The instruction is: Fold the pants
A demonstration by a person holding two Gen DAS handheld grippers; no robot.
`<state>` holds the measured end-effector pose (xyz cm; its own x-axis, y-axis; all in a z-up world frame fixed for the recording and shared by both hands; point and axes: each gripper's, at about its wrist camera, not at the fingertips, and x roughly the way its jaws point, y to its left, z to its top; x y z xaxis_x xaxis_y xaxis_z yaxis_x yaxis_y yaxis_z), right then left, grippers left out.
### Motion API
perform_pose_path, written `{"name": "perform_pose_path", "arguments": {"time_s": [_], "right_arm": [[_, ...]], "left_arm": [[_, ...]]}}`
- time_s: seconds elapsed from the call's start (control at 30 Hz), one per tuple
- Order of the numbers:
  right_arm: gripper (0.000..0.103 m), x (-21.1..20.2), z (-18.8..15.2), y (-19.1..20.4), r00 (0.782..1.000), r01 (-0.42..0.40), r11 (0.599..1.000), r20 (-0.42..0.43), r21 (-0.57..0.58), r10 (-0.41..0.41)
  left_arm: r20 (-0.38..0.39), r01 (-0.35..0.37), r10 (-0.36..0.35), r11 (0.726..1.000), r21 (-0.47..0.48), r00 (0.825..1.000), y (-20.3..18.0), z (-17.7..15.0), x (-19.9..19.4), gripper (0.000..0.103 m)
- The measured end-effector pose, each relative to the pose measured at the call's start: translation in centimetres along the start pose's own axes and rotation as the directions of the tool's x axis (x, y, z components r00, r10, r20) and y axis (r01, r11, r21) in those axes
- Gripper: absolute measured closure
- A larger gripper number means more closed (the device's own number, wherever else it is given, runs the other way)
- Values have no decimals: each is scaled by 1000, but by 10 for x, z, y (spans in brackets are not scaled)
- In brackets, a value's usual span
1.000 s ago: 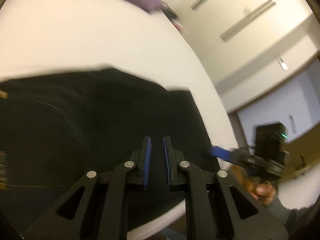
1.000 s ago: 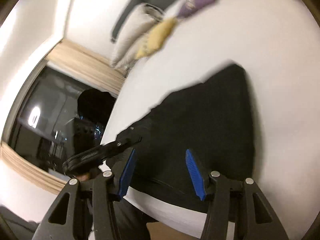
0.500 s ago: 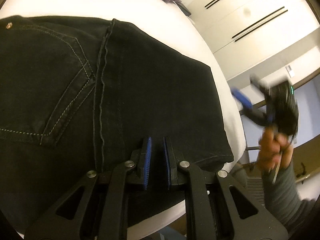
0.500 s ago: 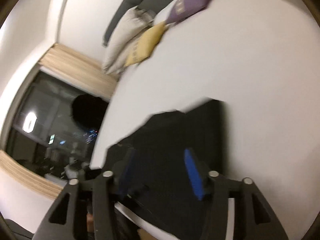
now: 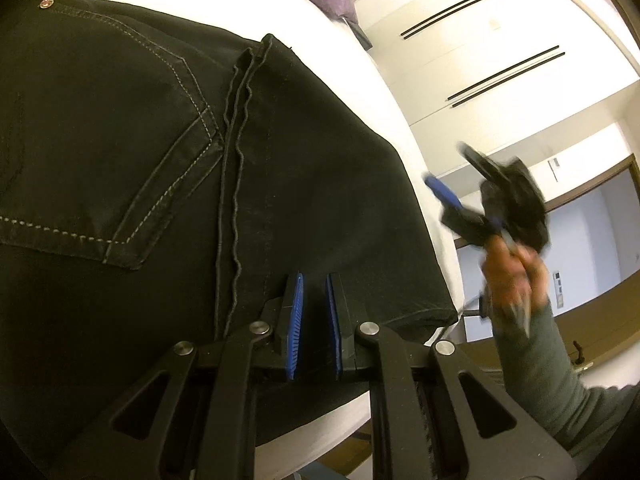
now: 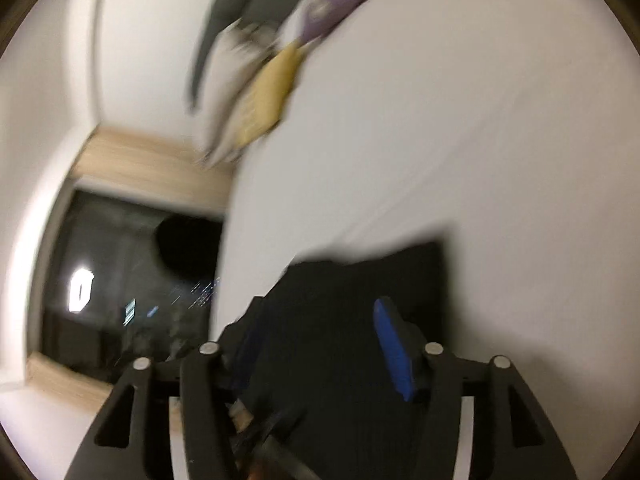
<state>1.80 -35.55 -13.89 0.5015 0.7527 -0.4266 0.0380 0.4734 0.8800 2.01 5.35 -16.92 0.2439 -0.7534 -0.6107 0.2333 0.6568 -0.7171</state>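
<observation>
Pants [image 5: 168, 168] under shut left claw [image 5: 314, 320].

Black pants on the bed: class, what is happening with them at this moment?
A person holding a gripper in each hand is folding black pants on a white bed. The pants lie already folded near the bed's edge. The left gripper is nearly shut low over the cloth; no fabric shows between its pads. The right gripper, held off to the side, is open, and its jaws have just been opening.
</observation>
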Motion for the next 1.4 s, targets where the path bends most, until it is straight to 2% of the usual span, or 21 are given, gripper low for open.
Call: {"name": "perform_pose_path", "arguments": {"time_s": [0.1, 0.17, 0.2, 0.27, 0.3, 0.37, 0.43, 0.5, 0.57, 0.6, 0.63, 0.7, 0.77, 0.83, 0.87, 0.93, 0.97, 1.0, 1.07, 1.2, 1.4], "right_arm": [[36, 19, -59, 1, 988, -68, 998, -137, 3, 68], [53, 26, -90, -17, 989, -15, 999, -150, -28, 10], [75, 16, -96, -24, 995, 13, 998, -95, -67, -20], [80, -2, -100, -46, 997, 1, 998, -72, 68, 4], [77, -15, -100, -49, 998, 4, 992, -64, 128, 4], [58, -28, -95, -19, 999, 29, 999, -30, 26, -28], [38, -27, -94, 9, 996, -89, 995, -26, -45, 88], [27, -5, -95, 31, 988, -151, 985, -50, -87, 147], [22, 23, -97, 22, 987, -137, 987, -96, -80, 129], [24, 42, -96, 10, 987, -97, 994, -133, -53, 89], [47, 55, -97, -6, 987, -34, 999, -158, -22, 31], [67, 47, -96, -22, 991, 4, 1000, -133, -5, -5], [66, 24, -95, -29, 995, 1, 1000, -101, 31, 2], [42, 11, -89, -23, 996, 75, 997, -52, 11, -75], [40, -3, -89, -18, 998, 52, 999, -19, 6, -51], [39, -21, -87, -10, 1000, 0, 1000, 24, 2, 0], [38, -22, -86, -6, 999, -14, 1000, 35, -2, 14], [38, -20, -85, -1, 999, -30, 1000, 41, -5, 30], [38, -14, -89, 1, 999, -44, 999, 33, -1, 44], [38, 8, -101, 8, 998, -57, 998, -16, -2, 57], [38, 3, -117, 14, 998, -46, 999, -45, -12, 46]], "left_arm": [[15, -10, 9, 999, 37, 1000, 2, -10, -5, 92], [27, -24, 22, 997, 67, 999, -9, -20, 3, 92], [32, -26, 24, 997, 77, 999, -15, -28, 14, 92], [34, -37, 34, 996, 86, 999, -20, -31, 15, 92], [36, -42, 39, 995, 87, 999, -23, -34, 17, 92], [46, -54, 50, 994, 91, 998, -31, -37, 14, 92], [61, -70, 65, 993, 91, 996, -34, -38, 11, 92], [73, -98, 91, 991, 91, 993, -41, -40, 7, 92], [89, -131, 122, 987, 91, 988, -48, -43, -6, 91], [102, -142, 133, 986, 86, 986, -51, -44, -18, 91], [121, -145, 135, 986, 80, 983, -52, -47, -31, 91], [171, -162, 152, 986, 43, 973, -49, -51, -58, 91], [247, -152, 156, 988, -35, 956, -34, -62, -95, 91], [310, -152, 182, 981, -121, 933, -15, -73, -131, 89], [349, -157, 212, 971, -181, 913, -1, -82, -153, 84], [397, -136, 240, 953, -272, 886, 20, -91, -182, 65], [436, -105, 247, 940, -325, 865, 32, -98, -198, 40], [471, -84, 262, 927, -365, 842, 40, -103, -209, 26], [518, -52, 298, 899, -436, 802, 55, -113, -225, 21], [516, 29, 252, 879, -475, 819, 68, -116, -221, 21], [513, 60, 206, 889, -454, 833, 65, -109, -197, 21]]}}
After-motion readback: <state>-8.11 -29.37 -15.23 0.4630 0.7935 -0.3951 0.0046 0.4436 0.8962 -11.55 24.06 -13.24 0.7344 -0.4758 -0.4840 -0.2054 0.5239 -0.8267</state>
